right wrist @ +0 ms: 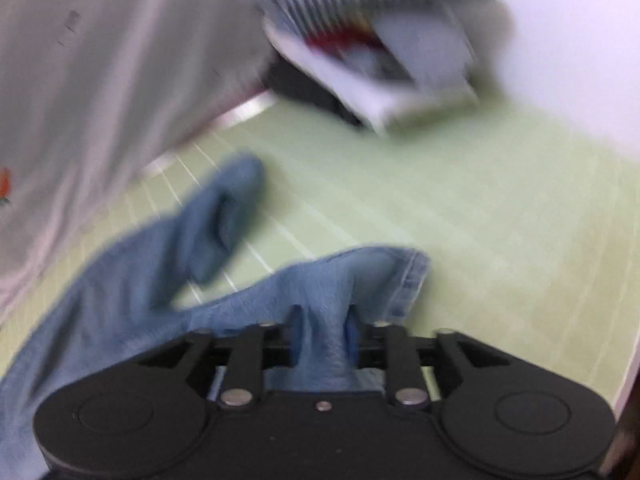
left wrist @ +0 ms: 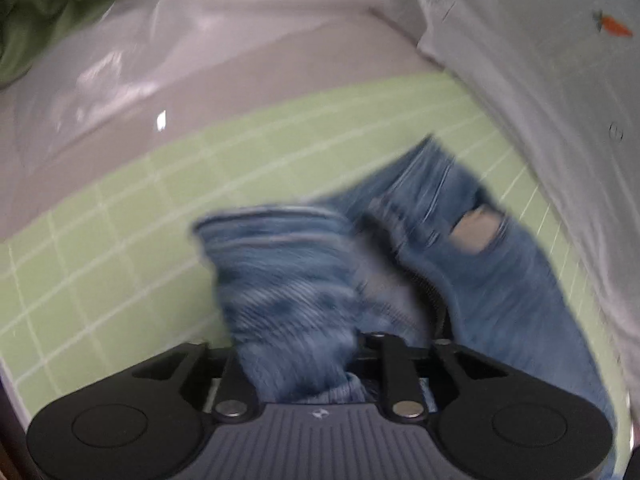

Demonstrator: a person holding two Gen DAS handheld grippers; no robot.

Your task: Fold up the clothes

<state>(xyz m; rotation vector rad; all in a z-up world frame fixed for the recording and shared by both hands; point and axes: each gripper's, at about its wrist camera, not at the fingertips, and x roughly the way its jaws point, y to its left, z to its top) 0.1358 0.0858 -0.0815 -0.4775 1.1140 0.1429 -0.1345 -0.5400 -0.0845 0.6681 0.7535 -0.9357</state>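
A pair of blue ripped jeans (left wrist: 420, 240) hangs over a green gridded mat (left wrist: 120, 240). My left gripper (left wrist: 296, 344) is shut on a bunched part of the jeans; the fabric covers its fingertips. In the right wrist view the jeans (right wrist: 132, 276) stretch to the left, and my right gripper (right wrist: 322, 320) is shut on the denim near a hemmed edge (right wrist: 412, 276). Both views are blurred by motion.
A white garment with a small carrot print (left wrist: 612, 26) fills the right of the left view and the left of the right view (right wrist: 100, 80). A dark green garment (left wrist: 52, 4) lies far left. Folded striped and white clothes (right wrist: 380, 40) sit at the mat's (right wrist: 500, 220) far edge.
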